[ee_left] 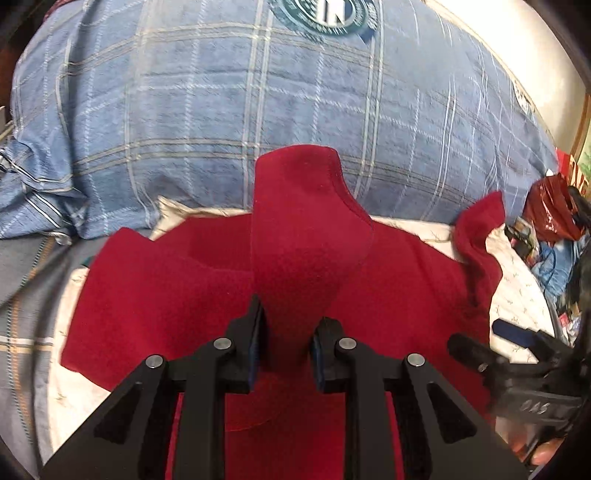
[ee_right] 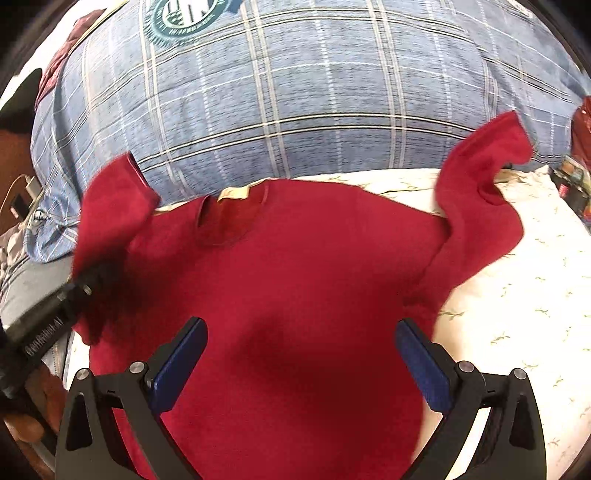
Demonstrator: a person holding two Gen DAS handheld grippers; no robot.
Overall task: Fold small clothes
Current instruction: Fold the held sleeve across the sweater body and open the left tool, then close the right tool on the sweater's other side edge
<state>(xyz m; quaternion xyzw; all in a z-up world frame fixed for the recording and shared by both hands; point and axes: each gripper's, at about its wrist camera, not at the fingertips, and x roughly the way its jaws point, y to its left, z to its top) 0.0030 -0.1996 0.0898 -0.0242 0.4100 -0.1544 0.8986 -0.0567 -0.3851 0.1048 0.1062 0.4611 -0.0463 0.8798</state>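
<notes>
A red short-sleeved shirt [ee_right: 295, 280] lies spread, neck away from me, on a white patterned sheet [ee_right: 517, 295]. My left gripper [ee_left: 287, 350] is shut on the shirt's left sleeve [ee_left: 303, 221] and holds it lifted, the cuff standing up. In the right wrist view the left gripper [ee_right: 85, 284] shows at the left edge with that raised sleeve [ee_right: 110, 206]. My right gripper [ee_right: 301, 365] is open and empty, hovering over the shirt's lower body. It also shows in the left wrist view [ee_left: 480, 347] at the right. The right sleeve [ee_right: 480, 195] lies rumpled at the far right.
A large blue plaid pillow [ee_right: 295, 92] with a round green emblem [ee_right: 184, 14] lies just behind the shirt. A red bag [ee_left: 550, 206] and clutter sit at the right. Cables and a charger [ee_right: 26, 192] lie at the left.
</notes>
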